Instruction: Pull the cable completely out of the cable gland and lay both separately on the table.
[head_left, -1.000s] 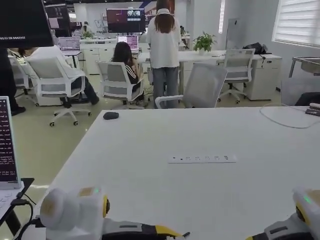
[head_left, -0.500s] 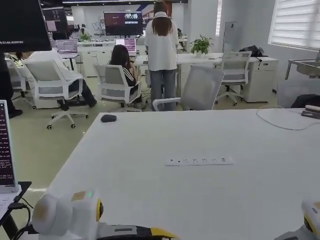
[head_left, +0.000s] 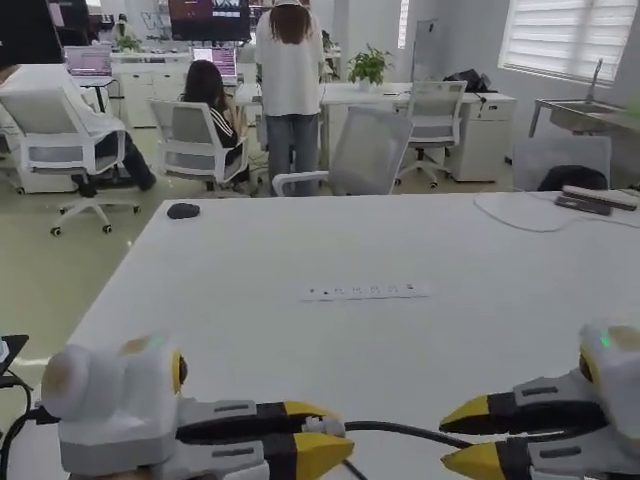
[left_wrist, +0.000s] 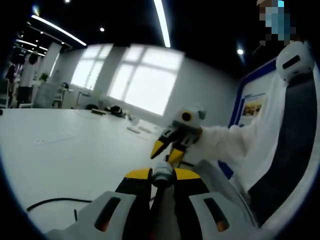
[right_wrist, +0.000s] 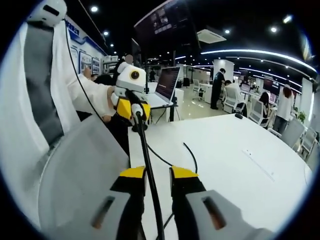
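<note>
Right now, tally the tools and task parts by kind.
Tools: 2, left tool and right tool
Cable: 1
Gland: 1
Total: 4

Two claws: left claw (head_left: 340, 441), right claw (head_left: 452, 438). One cable (head_left: 400, 430). One cable gland (left_wrist: 162, 173). One bench (head_left: 300, 250), with one socket strip (head_left: 365, 291) and one mouse (head_left: 183, 211) on it. Four office chairs (head_left: 370, 150) behind. One potted plant (head_left: 369, 68). People there: one standing (head_left: 290, 70), one seated (head_left: 205, 95); a third at left, can't tell.
</note>
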